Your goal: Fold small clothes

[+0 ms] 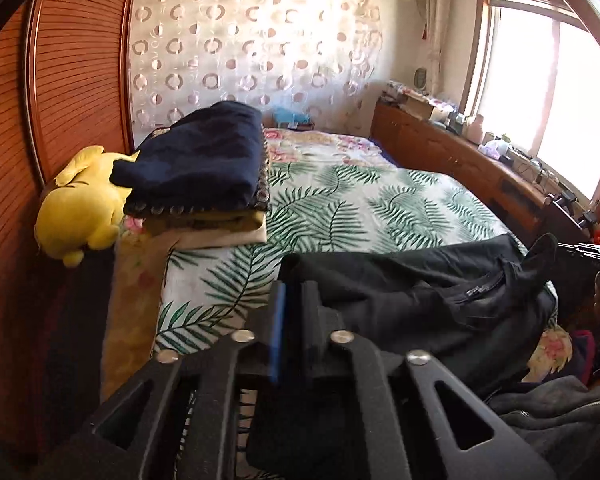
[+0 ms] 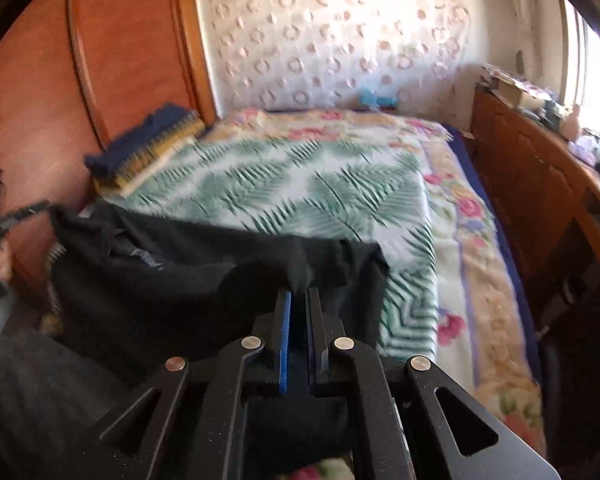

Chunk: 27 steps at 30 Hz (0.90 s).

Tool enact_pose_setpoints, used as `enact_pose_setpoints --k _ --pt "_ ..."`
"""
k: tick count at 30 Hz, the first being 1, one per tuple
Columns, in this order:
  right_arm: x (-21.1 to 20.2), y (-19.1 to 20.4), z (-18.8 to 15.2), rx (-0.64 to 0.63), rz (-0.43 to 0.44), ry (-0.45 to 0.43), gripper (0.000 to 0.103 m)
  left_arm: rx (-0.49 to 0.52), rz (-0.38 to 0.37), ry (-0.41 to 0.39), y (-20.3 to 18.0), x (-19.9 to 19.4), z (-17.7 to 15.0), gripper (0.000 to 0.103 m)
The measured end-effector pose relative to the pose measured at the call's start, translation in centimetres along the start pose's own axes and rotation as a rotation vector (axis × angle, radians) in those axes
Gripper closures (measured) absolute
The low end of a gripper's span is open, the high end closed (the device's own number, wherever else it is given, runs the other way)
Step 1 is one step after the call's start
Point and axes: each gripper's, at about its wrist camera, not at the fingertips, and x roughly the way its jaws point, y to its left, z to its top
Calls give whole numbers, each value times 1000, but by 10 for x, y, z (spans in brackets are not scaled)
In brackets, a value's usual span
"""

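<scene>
Across the near end of the bed (image 1: 380,200), on the leaf-print sheet (image 1: 340,216), lies a black garment (image 1: 440,296), spread crosswise so that its long axis runs from one side of the bed to the other, with the collar and label about midway along it in the left wrist view; the left gripper (image 1: 296,292) has its blue-padded fingers pressed nearly together on the garment's left-hand corner, dark cloth caught between them; the right gripper (image 2: 300,300) does the same at the opposite end, its fingers pinching a bunched fold of the black garment (image 2: 180,272), which drapes away to its left toward the other hand (image 2: 0,264); so each gripper holds its own end and the cloth stretches between them, neither nearer to the middle than the other, as far as I can judge; the right wrist view is smeared with motion, so how taut the cloth is I cannot say; farther up the bed, by the wooden wardrobe (image 1: 72,80), a stack of folded clothes (image 1: 204,184) sits topped with a navy piece, a yellow plush toy (image 1: 84,204) just beside it; the fold, I would guess, turns on bringing one held end over toward the other along that crosswise axis, or carrying both edges forward up the sheet together.
</scene>
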Motion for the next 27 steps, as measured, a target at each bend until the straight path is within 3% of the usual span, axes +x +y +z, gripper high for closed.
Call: enact_pose_setpoints --k 4,5,7,8,15,20,27 --pt "3 -12 13 43 -63 -27 56 -14 2 19 8 11 -1 59" --pt "5 -11 16 39 -72 -34 55 -10 -3 30 7 16 0 55" --pt "11 -10 21 30 -78 -39 55 2 -6 45 5 25 3 29" --pt "16 -10 26 22 -76 -40 55 10 -12 44 4 29 5 24" --pt "70 -9 38 19 -44 13 52 42 -1 70 -6 66 21 23" --pt "95 -19 45 40 -126 75 41 49 14 100 -6 87 29 23" --pt "114 -17 41 51 -119 101 36 46 33 154 2 109 33 23"
